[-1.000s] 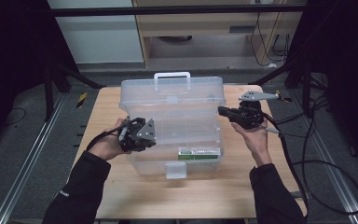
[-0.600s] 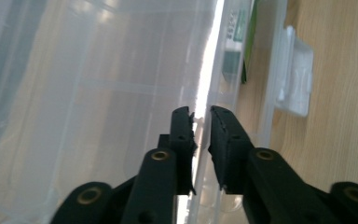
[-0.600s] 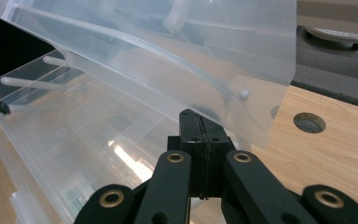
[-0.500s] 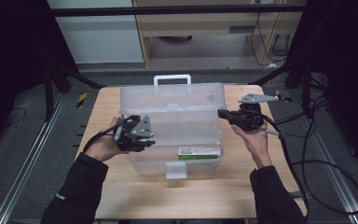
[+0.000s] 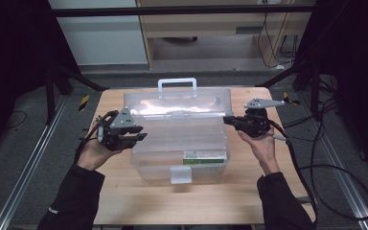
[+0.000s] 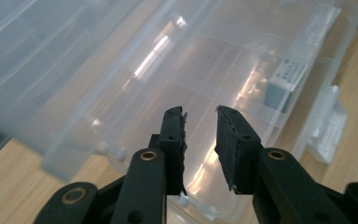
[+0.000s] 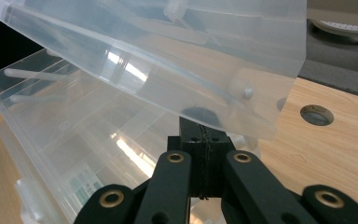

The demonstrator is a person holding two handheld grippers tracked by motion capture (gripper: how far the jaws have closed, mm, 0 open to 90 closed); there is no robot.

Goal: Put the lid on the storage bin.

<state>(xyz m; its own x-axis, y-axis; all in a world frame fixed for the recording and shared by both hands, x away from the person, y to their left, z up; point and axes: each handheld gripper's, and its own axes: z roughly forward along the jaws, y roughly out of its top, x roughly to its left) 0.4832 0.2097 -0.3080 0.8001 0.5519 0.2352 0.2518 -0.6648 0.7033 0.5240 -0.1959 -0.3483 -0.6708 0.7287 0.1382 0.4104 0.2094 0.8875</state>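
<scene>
A clear plastic storage box was set on the middle of a wooden table, its white latch facing the near edge and its white handle at the far side. The lid was seen raised, tilted up and back over the divided compartments. A green-and-white labelled packet was visible through the near wall, to the right of the latch.

The left gripper was held just beside the left end of the box, apart from it. Its jaws had just been opening and were parted a little, with nothing between them; in the left gripper view the gap between the left gripper pads was seen open, with the box lying beyond.

The right gripper was placed at the right end of the box, its tips at the raised lid's edge. In the right gripper view the right gripper jaws were pressed together, their tips lying right under the lower edge of the lid; whether that edge was pinched between them could not be told. A round hole in the table top was seen to the right.
</scene>
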